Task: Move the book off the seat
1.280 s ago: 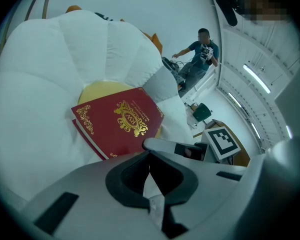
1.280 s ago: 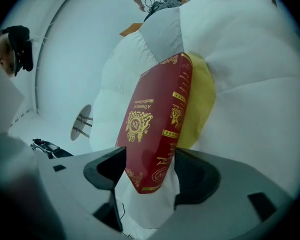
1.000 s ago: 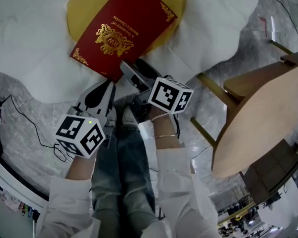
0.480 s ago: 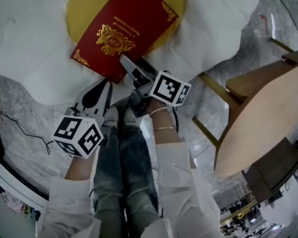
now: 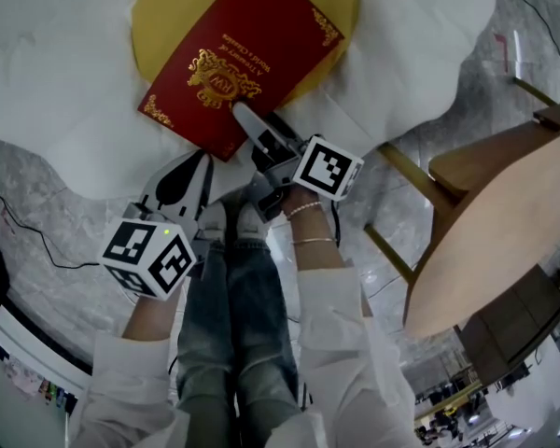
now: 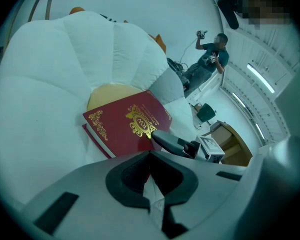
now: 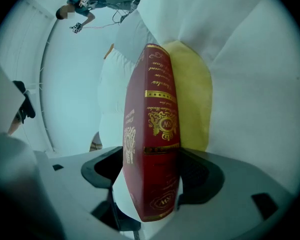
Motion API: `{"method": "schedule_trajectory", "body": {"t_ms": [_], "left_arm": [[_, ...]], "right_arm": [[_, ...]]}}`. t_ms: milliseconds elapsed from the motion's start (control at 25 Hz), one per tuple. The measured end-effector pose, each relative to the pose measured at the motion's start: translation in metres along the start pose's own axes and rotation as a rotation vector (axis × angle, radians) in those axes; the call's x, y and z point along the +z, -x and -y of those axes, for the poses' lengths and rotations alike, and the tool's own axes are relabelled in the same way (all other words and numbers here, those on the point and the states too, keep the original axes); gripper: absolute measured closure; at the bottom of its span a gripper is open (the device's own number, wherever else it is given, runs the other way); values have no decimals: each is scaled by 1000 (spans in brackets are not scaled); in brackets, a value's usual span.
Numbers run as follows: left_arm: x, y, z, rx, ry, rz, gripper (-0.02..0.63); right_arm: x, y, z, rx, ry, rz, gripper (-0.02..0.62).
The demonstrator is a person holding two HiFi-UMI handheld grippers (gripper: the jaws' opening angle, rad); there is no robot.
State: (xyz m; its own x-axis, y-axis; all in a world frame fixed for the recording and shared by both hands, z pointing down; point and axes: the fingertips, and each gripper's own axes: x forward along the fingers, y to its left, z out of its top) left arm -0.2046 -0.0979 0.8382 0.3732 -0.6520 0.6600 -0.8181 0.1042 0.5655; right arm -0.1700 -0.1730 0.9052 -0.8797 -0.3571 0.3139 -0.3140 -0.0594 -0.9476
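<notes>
One book [image 5: 238, 59] lies flat on the seat [image 5: 56, 73], covering most of the round yellow pad [image 5: 159, 7] at the seat's middle, cover up. It is a stiff red hardback with gilt corner scrollwork and a gilt crest, and its rigid boards should let it be lifted by one corner without sagging.

The right gripper [image 5: 247, 124] has taken the book's corner nearest the person. One jaw lies over the cover and the other goes under. Its own view shows the spine edge pressed between both dark pads, so the grip looks made at the overhanging corner, where a jaw can slide beneath. The seat around the book is white, puffy and lobed like petals; soft stuffing gives way, which probably helped.

The left gripper [image 5: 201, 161] hangs short of the book on the person's side, jaws together and empty, clear of the lift.

Beyond the book to the right stands a smooth wooden table [image 5: 485, 222] on a marbled floor [image 5: 37, 222].
</notes>
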Motion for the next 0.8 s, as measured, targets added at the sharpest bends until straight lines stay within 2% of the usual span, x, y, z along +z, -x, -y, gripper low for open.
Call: {"method": "schedule_trajectory", "body": {"t_ms": [120,440,800], "left_arm": [[0,2,2,-3,-14,-5,600],[6,6,6,5,-2,12,600],[21,14,-6,24,11,54,600]], "right_arm": [[-2,-4,-8,20,29,-21,265],[17,-11,-36,116,43,14,265],[22,-16,-50,183,17,-57,267]]}}
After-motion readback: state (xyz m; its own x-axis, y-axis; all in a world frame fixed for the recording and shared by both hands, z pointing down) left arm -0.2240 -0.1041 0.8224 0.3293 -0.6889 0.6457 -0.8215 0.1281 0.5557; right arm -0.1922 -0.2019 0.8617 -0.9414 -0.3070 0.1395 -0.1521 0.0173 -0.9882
